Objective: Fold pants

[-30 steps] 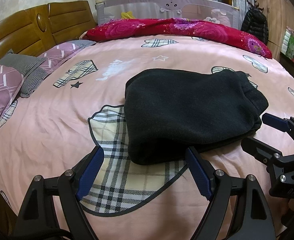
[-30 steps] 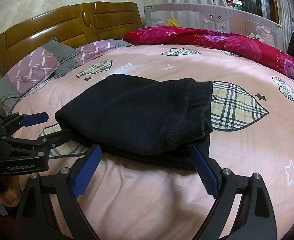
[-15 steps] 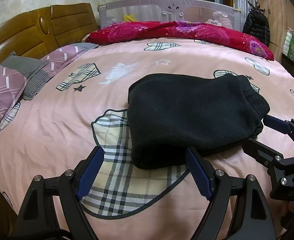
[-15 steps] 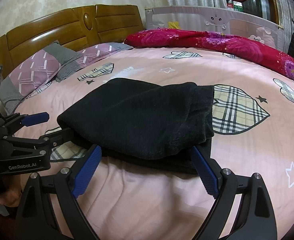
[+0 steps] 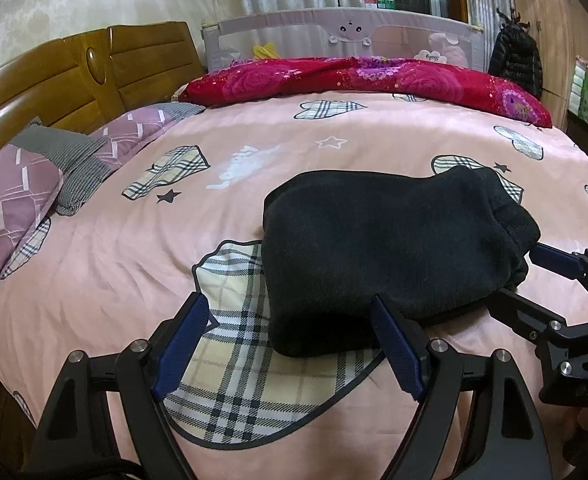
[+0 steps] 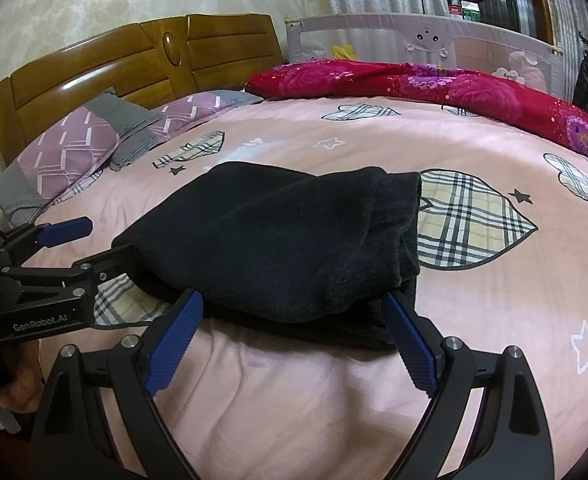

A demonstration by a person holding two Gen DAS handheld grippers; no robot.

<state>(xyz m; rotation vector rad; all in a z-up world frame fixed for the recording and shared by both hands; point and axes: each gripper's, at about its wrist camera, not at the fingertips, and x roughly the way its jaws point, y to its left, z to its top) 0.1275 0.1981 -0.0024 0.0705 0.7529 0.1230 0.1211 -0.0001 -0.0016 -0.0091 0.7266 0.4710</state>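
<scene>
Left wrist view: the black pants (image 5: 378, 248) lie folded into a thick bundle on the pink bed (image 5: 133, 248), directly ahead of the left tongs (image 5: 289, 344), which stand wide apart and hold nothing. The bundle's long axis runs left to right across both views. The right tongs (image 6: 289, 344) are equally spread and empty, just short of the near edge. Both sit about equally close, one at each end, so either could reach its end without crossing.

A pink bed (image 5: 93, 248) carries black folded pants (image 5: 382, 248) centrally, pillows (image 5: 9, 208) at nine o'clock, red quilt (image 5: 354, 80) at twelve.
</scene>
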